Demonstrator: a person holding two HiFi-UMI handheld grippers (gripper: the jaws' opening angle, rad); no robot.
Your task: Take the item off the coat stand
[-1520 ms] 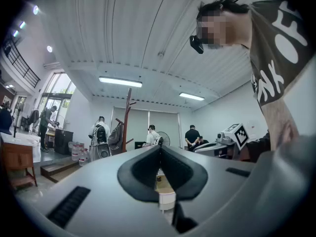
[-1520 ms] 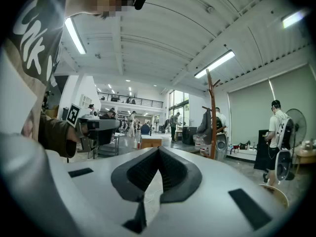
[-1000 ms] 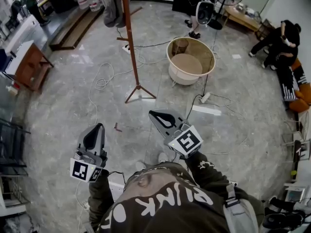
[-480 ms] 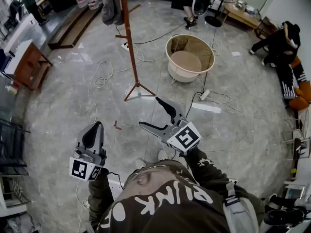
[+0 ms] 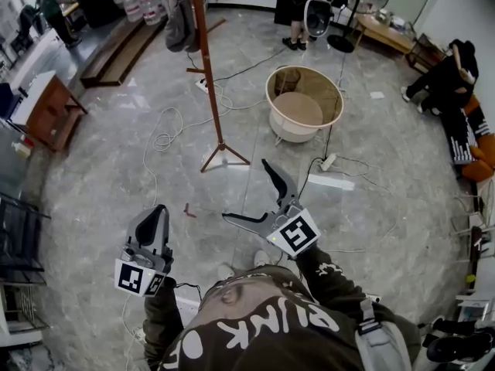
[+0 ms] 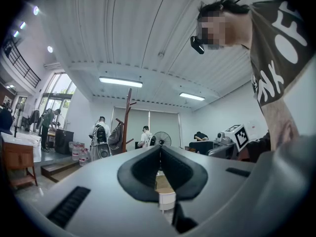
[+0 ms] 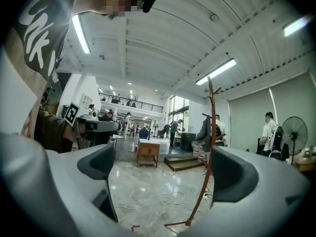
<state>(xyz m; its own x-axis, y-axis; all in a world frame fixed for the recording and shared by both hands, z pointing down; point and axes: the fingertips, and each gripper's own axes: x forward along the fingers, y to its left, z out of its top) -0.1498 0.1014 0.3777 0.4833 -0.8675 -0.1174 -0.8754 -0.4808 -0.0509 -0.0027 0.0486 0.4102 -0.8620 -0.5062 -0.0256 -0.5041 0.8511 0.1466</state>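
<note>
Approach stage: grey item (image 5: 179, 23) hangs high on coat stand (image 5: 210, 76), well apart from both grippers. Right gripper (image 5: 246, 189) jaws just opened wide, nothing between. Left gripper (image 5: 157, 211) jaws pressed together, empty. Close in first, aim right jaws at hanging fold, lift clear of hook, then pull away.

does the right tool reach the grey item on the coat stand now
Probably not: the right tool, jaws just opened, empty, sits well short of the grey item on the coat stand; nothing blocks it.
</note>
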